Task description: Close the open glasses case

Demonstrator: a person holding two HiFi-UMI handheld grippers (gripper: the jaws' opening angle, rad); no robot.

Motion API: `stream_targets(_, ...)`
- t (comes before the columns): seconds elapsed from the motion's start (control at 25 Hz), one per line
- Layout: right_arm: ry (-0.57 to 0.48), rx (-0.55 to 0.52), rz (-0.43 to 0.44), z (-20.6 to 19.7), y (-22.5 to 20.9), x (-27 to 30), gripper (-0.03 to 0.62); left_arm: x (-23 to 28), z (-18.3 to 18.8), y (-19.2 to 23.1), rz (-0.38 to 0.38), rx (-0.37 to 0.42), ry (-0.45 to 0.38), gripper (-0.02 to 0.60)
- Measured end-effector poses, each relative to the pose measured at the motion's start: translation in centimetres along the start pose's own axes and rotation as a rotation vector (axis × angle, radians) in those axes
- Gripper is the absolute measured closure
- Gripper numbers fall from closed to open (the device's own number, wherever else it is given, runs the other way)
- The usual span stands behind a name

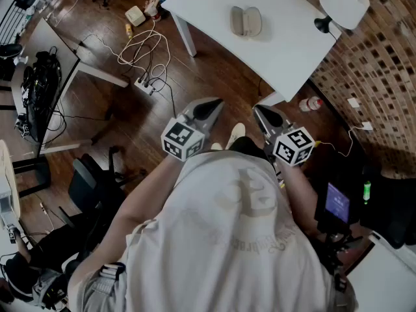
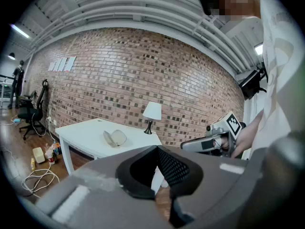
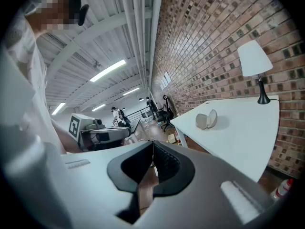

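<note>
The open glasses case [image 1: 246, 21] is a pale grey clamshell lying on the white table [image 1: 286, 44], well ahead of me. It also shows in the left gripper view, as the case [image 2: 114, 138], and in the right gripper view, as the case [image 3: 206, 119], with its two halves spread apart. My left gripper [image 1: 213, 104] and right gripper [image 1: 260, 111] are held side by side in front of my chest, over the floor and short of the table. Both are shut with nothing in them. The left gripper's tips [image 2: 157, 147] meet, and so do the right gripper's tips [image 3: 152, 142].
A white table lamp [image 1: 344, 4] stands at the table's far right corner by the brick wall [image 1: 383, 64]. Cables and a power strip [image 1: 146, 83] lie on the wooden floor at left. An office chair [image 1: 91, 181] and a desk with equipment [image 1: 39, 90] stand further left. A bottle [image 1: 312, 103] sits under the table's edge.
</note>
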State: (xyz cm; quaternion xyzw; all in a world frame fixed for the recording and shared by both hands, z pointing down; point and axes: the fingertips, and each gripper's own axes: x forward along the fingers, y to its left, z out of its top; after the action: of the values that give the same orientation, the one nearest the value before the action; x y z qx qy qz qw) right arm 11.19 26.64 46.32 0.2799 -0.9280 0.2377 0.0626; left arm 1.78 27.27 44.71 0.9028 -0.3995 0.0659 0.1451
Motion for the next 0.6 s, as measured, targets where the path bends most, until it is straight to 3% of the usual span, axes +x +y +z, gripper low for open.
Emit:
stream_targets(0.32, 0.005, -0.011, 0.037, 4.4, -4.3, 2.6, 0.585, 4.6, 1.8, 3.1, 0.041, -0.023, 0.023, 0.575)
stream_targets(0.6, 0.012, -0.01, 0.104, 6.9, -7.5, 5.5, 0.586, 6.4, 3.9, 6.5, 0.136, -0.038, 0.013, 0.575)
